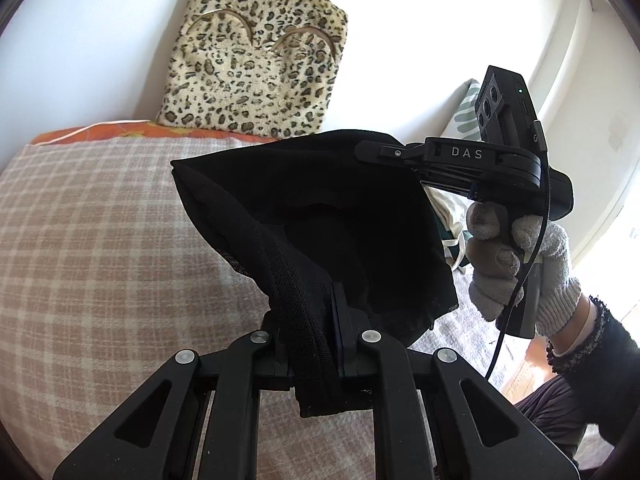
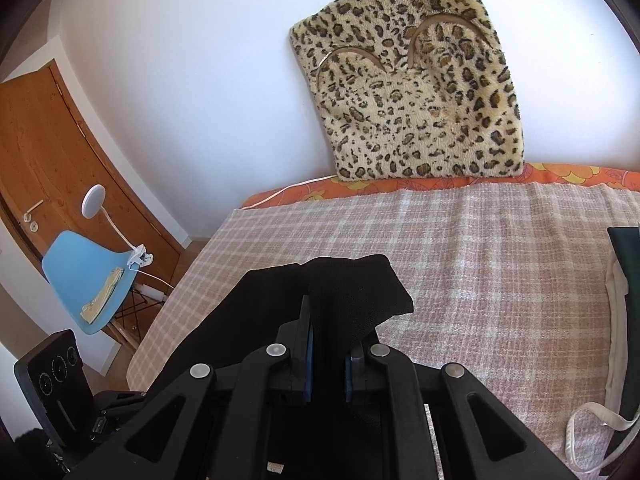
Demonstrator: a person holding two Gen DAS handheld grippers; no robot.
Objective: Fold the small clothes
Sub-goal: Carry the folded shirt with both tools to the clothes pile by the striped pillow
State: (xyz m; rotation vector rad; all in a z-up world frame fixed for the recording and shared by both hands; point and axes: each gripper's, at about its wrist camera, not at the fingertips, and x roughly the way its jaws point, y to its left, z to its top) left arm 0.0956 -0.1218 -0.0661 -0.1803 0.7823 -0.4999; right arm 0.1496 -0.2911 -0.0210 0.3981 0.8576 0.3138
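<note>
Got both my grippers clamped on the black garment [image 1: 320, 216], left gripper [image 1: 316, 344] and right gripper [image 2: 328, 360], holding it up over the plaid blanket [image 2: 480, 248].

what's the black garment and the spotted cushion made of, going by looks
Black garment: thin, matte fabric, probably a stretchy synthetic; the edge by the left hand-held gripper shows fine open mesh. Spotted cushion: plush leopard-print faux fur, judging by its short fuzzy pile.
</note>
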